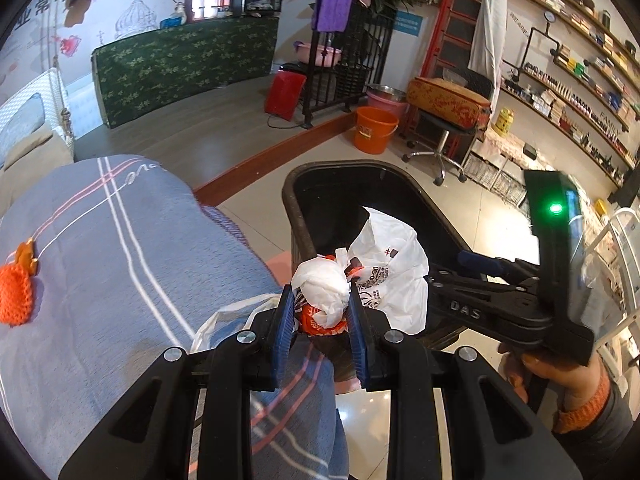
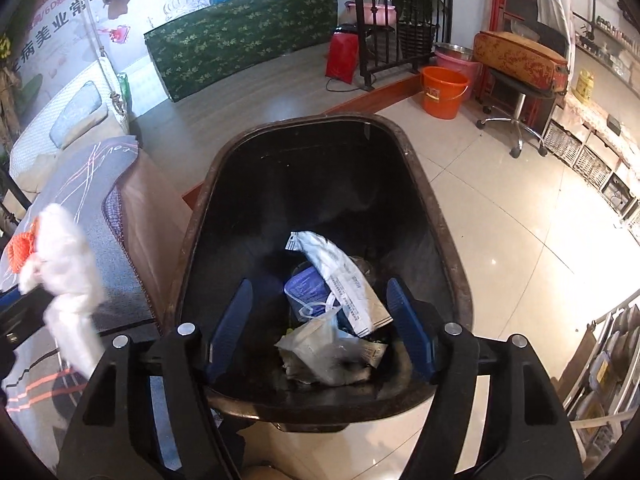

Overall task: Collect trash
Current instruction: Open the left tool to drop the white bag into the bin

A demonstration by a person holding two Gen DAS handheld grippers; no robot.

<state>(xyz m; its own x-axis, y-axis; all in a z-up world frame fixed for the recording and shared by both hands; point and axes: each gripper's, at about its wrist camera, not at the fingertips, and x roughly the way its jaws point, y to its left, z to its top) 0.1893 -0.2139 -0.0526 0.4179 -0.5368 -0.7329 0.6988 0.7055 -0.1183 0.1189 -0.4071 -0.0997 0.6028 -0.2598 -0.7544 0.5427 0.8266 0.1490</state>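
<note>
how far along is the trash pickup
Done: wrappers and a bag already lie in the black bin. In hand: the left gripper is shut on a knotted white bag near the rim. The right gripper hangs open over the bin. Left: drop that bag in.

White bag (image 2: 64, 272) blurred at left, trash bin (image 1: 304, 184) base hidden

left wrist view: looks forward and down from beside the grey striped bedspread (image 1: 120, 248), black oval trash bin (image 1: 296, 208) near, frame centre | right wrist view: close above the same bin (image 2: 404, 148), looking into it | shared: bin, bedspread (image 2: 92, 184), orange plastic bucket (image 1: 374, 130) (image 2: 442, 94) beyond
</note>
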